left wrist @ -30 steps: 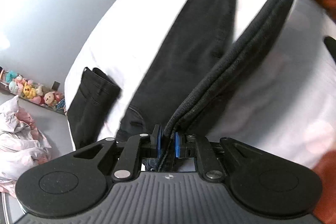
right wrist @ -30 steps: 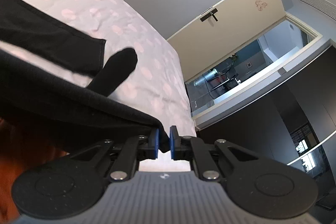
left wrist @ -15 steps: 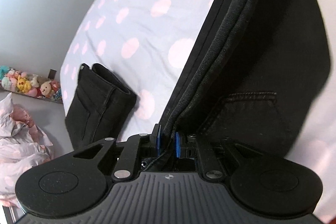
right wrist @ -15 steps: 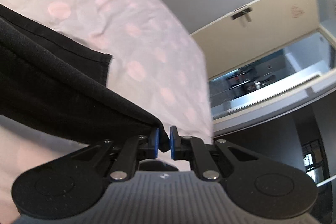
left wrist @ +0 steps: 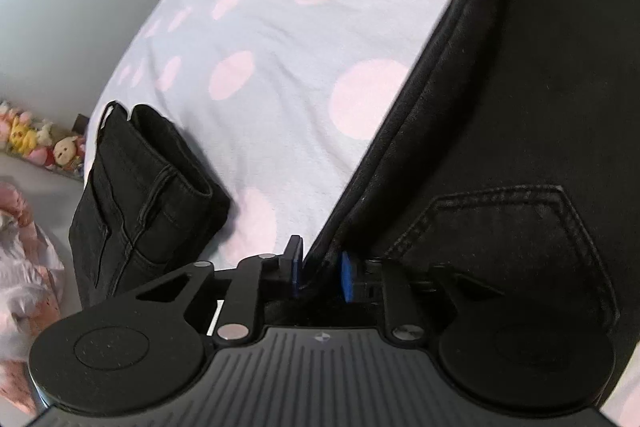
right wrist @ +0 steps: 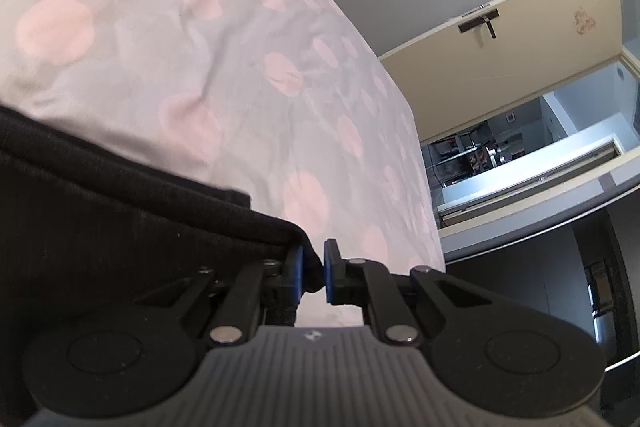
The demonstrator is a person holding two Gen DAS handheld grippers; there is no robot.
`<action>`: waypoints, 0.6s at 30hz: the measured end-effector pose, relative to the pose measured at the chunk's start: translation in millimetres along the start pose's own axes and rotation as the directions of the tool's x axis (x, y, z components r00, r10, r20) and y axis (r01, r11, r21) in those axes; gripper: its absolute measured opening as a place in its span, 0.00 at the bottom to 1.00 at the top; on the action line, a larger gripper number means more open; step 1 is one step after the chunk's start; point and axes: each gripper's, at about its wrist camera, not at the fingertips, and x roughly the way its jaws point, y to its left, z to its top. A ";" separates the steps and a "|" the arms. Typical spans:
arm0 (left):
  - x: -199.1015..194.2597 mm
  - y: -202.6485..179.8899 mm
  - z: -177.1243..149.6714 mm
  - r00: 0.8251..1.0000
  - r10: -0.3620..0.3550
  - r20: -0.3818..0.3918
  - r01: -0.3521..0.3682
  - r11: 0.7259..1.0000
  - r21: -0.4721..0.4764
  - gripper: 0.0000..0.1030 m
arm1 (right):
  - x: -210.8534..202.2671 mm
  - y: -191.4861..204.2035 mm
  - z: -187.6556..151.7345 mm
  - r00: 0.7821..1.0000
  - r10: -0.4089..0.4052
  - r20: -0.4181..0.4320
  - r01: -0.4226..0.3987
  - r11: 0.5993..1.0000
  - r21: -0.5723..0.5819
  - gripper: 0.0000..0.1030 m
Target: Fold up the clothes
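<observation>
Black jeans [left wrist: 500, 155] lie folded lengthwise on the dotted bed sheet [left wrist: 260, 27], a back pocket facing up near my left gripper [left wrist: 320, 271]. That gripper's jaws are opening; the folded waist edge still sits between the blue pads, which stand apart and no longer pinch it. In the right wrist view the other end of the jeans [right wrist: 120, 211] drapes low over the sheet [right wrist: 200, 47]. My right gripper [right wrist: 313, 269] is shut on its corner.
A second pair of black jeans [left wrist: 144, 195], folded into a block, sits at the bed's left edge. Plush toys [left wrist: 36, 143] line the wall and a crumpled pink-white cloth [left wrist: 20, 267] lies on the floor. A door [right wrist: 520, 47] stands open beyond the bed's right side.
Both grippers came down with the jeans, from a hanging strip to a folded layer lying on the bed. The left gripper's pads have spread apart; the right stays clamped.
</observation>
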 end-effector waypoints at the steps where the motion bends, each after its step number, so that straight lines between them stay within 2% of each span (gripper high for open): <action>1: -4.3 3.1 -3.1 1.000 0.010 0.019 -0.009 0.999 -0.038 0.34 | 3.0 2.1 1.5 1.000 -0.002 0.001 0.002 1.000 0.018 0.12; 3: -15.4 11.4 -9.9 0.997 0.040 0.060 -0.032 0.992 -0.123 0.45 | 4.4 3.4 3.3 1.000 -0.013 0.019 0.012 0.998 0.058 0.15; 4: -21.6 16.7 -13.5 0.995 0.063 0.079 -0.049 0.985 -0.168 0.46 | 0.9 0.8 2.9 0.998 -0.040 0.041 0.036 0.996 0.081 0.25; 6: -34.5 33.7 -23.7 0.990 0.106 0.098 -0.075 0.959 -0.274 0.54 | -6.1 -5.0 2.2 0.993 -0.087 0.080 0.076 0.989 0.127 0.31; 7: -40.2 42.7 -29.1 0.988 0.115 0.099 -0.076 0.941 -0.330 0.55 | -9.9 -10.5 2.5 0.993 -0.082 0.083 0.069 0.987 0.146 0.34; 10: -60.6 63.5 -50.9 0.988 0.114 0.102 -0.050 0.871 -0.488 0.55 | -25.2 -27.6 -1.2 0.995 -0.028 0.093 0.007 0.976 0.218 0.34; 12: -78.8 66.7 -72.3 0.987 0.122 0.107 -0.040 0.821 -0.570 0.58 | -39.7 -35.8 -11.1 0.994 0.018 0.112 -0.048 0.961 0.271 0.34; 15: -107.1 69.3 -105.6 0.985 0.134 0.112 -0.023 0.734 -0.679 0.60 | -55.5 -41.0 -35.2 0.986 0.117 0.123 -0.152 0.928 0.340 0.36; 18: -126.3 63.8 -131.1 0.984 0.149 0.098 -0.030 0.681 -0.732 0.60 | -61.4 -40.0 -63.8 0.979 0.189 0.079 -0.205 0.889 0.410 0.37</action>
